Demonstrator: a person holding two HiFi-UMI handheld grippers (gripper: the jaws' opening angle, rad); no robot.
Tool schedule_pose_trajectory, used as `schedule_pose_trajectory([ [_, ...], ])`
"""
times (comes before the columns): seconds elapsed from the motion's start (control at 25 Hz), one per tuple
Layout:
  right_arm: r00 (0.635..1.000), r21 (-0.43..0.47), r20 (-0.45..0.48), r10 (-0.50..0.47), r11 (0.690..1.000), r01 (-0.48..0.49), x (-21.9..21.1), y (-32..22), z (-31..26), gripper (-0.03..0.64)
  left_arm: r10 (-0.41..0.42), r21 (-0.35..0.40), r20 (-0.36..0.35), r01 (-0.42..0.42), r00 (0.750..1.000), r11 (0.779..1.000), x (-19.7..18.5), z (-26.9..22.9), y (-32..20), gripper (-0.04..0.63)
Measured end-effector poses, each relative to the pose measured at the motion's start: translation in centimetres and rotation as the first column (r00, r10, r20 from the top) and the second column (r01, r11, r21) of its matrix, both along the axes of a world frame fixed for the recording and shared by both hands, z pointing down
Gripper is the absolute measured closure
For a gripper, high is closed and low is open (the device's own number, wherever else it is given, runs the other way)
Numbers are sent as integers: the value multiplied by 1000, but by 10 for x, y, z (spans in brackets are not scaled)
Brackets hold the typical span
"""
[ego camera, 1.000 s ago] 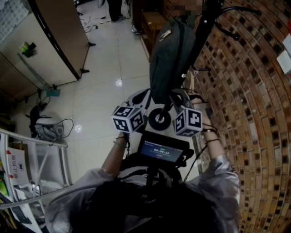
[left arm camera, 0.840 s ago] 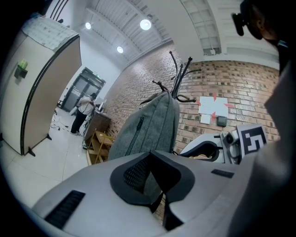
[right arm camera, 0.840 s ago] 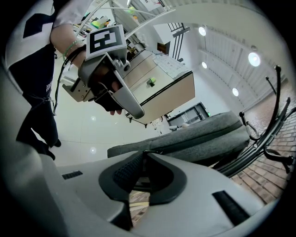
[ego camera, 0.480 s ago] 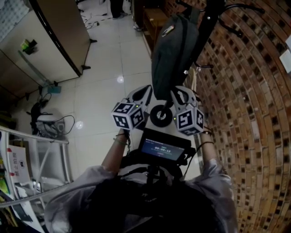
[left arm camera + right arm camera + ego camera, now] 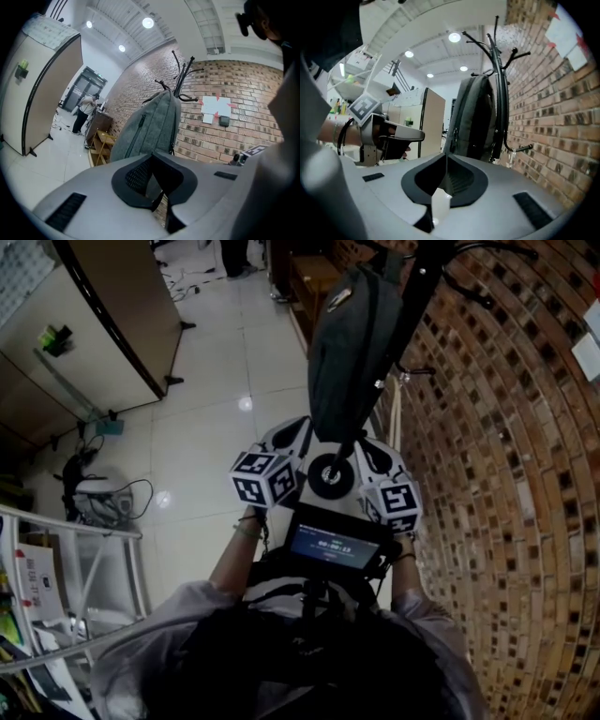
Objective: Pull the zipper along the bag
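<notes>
A grey backpack hangs upright from a black coat stand against the brick wall. A dark zipper line runs down its side. My left gripper and right gripper are side by side just below the bag's bottom, apart from it. In the left gripper view the bag is ahead of the left gripper, whose jaws are shut on nothing. In the right gripper view the bag hangs beyond the right gripper, also shut and empty.
The brick wall runs along the right. A wooden shelf stands behind the bag. A beige partition is at the left, a metal rack nearer, with cables on the tiled floor. A person stands far off.
My right gripper has drawn back a little toward my body. The left gripper and the bag have hardly moved.
</notes>
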State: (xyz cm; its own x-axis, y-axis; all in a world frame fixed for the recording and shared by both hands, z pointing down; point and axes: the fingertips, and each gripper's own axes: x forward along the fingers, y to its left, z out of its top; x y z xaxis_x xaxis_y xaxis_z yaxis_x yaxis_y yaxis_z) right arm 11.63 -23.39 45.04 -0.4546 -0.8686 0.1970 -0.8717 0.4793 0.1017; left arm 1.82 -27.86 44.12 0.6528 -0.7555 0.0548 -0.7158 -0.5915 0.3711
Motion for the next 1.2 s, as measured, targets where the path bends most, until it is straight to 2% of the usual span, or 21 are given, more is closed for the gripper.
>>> schedule_pose_trajectory([
  [0.24, 972, -35, 220, 84, 996, -79, 13, -2, 0, 606, 21, -2, 9, -21, 1000, 1000, 8, 1, 4, 588],
  [0.32, 961, -34, 261, 89, 996, -83, 14, -2, -5, 606, 24, -1, 11, -24, 1000, 1000, 9, 1, 6, 588],
  [0.8, 950, -32, 291, 114, 993, -109, 6, -12, -20, 607, 35, -4, 13, -35, 999, 999, 11, 4, 12, 588],
  [1.2, 955, -31, 275, 111, 994, -106, 2, -8, -21, 607, 33, -3, 11, -32, 999, 999, 9, 3, 13, 588],
])
